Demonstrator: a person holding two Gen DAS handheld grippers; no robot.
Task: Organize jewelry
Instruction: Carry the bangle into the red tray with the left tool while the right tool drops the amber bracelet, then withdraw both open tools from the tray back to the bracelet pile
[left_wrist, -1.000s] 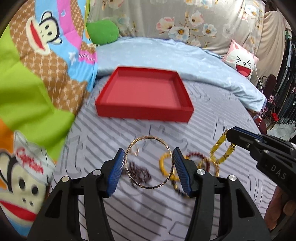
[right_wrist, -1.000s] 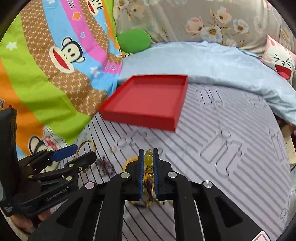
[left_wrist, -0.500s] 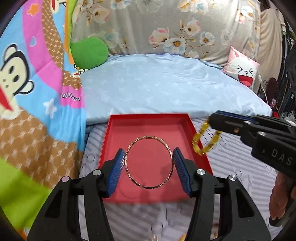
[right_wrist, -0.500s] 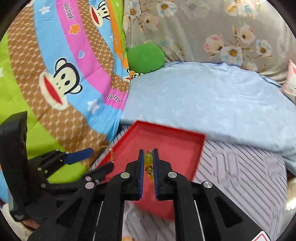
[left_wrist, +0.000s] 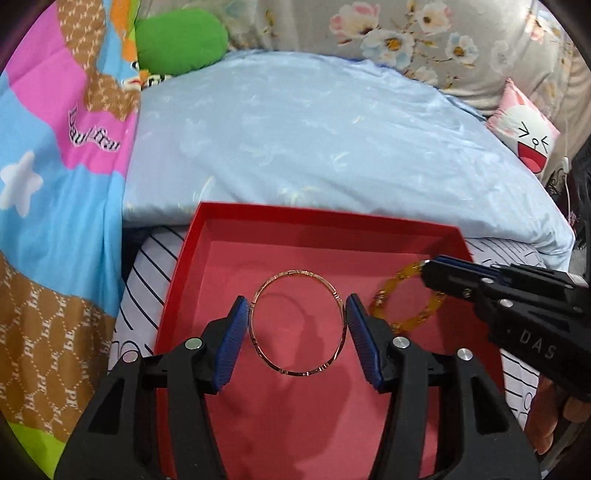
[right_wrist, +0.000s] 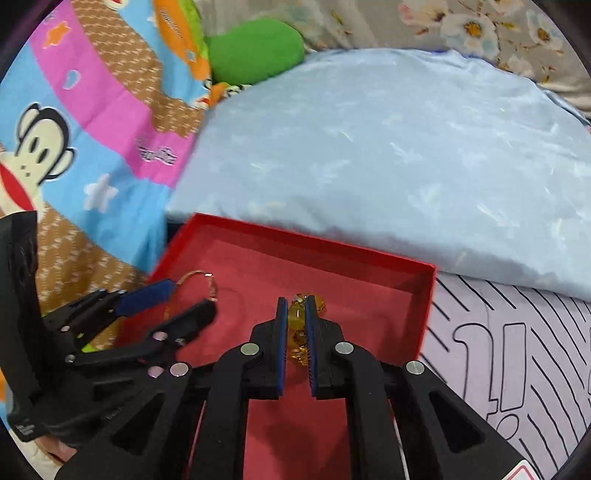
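Both grippers tilt steeply downward over the red tray, side by side. The left gripper holds a thin gold bangle pinched across its width between the blue pads, its oval running lengthwise away from the camera. The right gripper is pressed nearly together on an amber bead bracelet (from the left wrist view it hangs as a loop below the fingertips, over the tray's right half). A fingertip of the person's hand shows under the right gripper. The tray lies on a striped grey sheet, against a pale blue duvet, with a cartoon monkey blanket on the left and floral fabric behind.
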